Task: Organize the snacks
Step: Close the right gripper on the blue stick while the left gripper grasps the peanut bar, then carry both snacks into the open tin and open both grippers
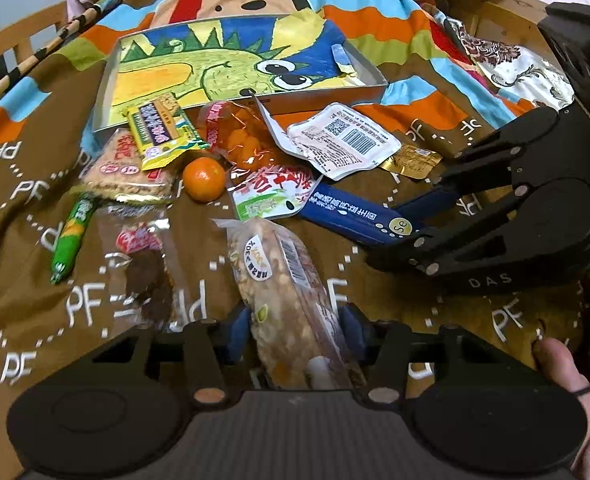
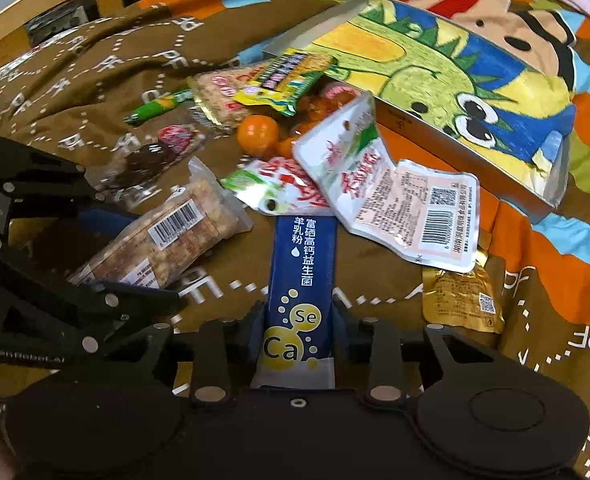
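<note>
Brown printed cloth: your left gripper (image 1: 295,330) clamps the nut bar (image 1: 279,280), right gripper (image 2: 299,332) clamps the blue sachet (image 2: 301,280), both lengthwise toward the tray (image 1: 369,90) at the cloth's far edge.

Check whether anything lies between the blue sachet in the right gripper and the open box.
Yes. The blue sachet in the right gripper points at the box, but a red-and-white pouch overlaps its far end, and a barcode pouch lies against the box's near wall.

A clear-wrapped nut bar (image 1: 291,292) and a blue stick pack (image 2: 301,284) lie flat before a heap of packets, an orange (image 1: 203,179) and a shallow dragon-lined box (image 1: 231,68).
</note>
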A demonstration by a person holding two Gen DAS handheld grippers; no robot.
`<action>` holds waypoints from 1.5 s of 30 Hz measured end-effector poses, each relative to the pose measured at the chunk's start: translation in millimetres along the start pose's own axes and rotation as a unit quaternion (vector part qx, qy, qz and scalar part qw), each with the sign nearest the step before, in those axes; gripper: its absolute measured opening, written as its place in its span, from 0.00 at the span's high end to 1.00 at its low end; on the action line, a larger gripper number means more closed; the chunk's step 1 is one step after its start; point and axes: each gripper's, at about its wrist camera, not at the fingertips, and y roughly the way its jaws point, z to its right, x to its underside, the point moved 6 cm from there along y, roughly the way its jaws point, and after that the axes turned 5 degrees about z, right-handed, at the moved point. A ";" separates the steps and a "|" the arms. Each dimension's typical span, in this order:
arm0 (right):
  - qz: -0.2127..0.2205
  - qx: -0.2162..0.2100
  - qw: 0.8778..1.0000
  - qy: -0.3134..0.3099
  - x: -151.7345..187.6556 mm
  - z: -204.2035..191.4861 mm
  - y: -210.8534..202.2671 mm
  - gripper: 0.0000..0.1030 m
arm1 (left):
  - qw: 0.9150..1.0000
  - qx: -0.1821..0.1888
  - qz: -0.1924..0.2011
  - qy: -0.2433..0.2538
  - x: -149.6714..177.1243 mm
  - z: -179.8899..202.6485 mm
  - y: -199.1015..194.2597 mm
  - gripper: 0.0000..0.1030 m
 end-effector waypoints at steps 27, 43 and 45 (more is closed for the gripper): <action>0.166 0.212 0.926 -0.264 -1.5 -60.7 -62.2 0.67 | 0.984 -0.072 0.144 -0.072 -12.2 -25.8 -63.2 0.49; 0.248 0.275 0.881 -0.296 -44.6 -32.1 -58.2 0.67 | 0.975 -0.083 0.181 -0.102 -76.4 -63.3 -39.9 0.49; 0.257 0.281 0.880 -0.283 -57.5 -16.7 -52.4 0.67 | 0.973 -0.085 0.187 -0.106 -94.5 -71.4 -32.0 0.49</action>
